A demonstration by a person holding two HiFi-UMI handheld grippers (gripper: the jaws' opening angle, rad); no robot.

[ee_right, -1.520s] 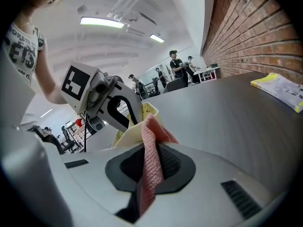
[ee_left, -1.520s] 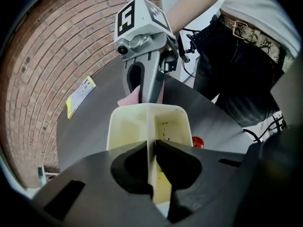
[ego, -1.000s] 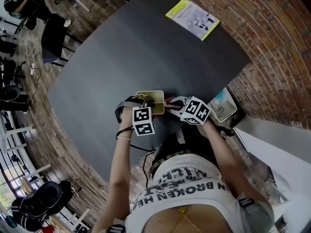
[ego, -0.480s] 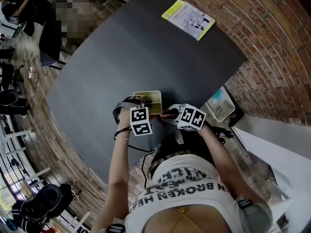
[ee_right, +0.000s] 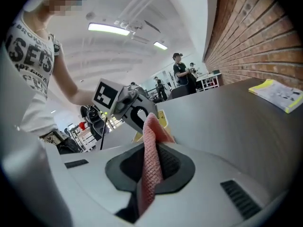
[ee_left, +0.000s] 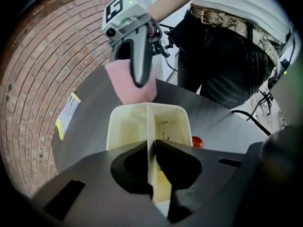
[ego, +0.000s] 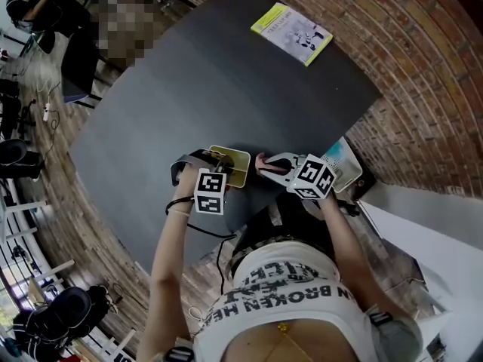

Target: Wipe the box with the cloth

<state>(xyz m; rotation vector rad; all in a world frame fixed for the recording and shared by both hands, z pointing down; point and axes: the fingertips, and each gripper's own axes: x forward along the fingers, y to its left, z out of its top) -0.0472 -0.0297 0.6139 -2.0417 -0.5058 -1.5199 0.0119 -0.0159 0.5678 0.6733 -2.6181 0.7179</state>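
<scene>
The left claw [ee_left: 152, 146] points steeply down. Its jaws are nearly together and pinch the middle divider of the cream box [ee_left: 128, 126]. The claw's own body covers the box's near end, so only the far parts of the two compartments show. Just right of the claw a small red thing [ee_left: 197, 142] shows, mostly hidden and hard to name. Beyond the box's far wall is the right claw [ee_right: 151, 149], clamped on a pink cloth [ee_right: 152, 174]. The box's rim hides the cloth's lower edge, so whether the two touch is unclear. Both claws work at the near edge of the dark counter [ego: 226, 81]. Far across it lies a yellow-edged booklet [ego: 291, 32], its print unreadable.
</scene>
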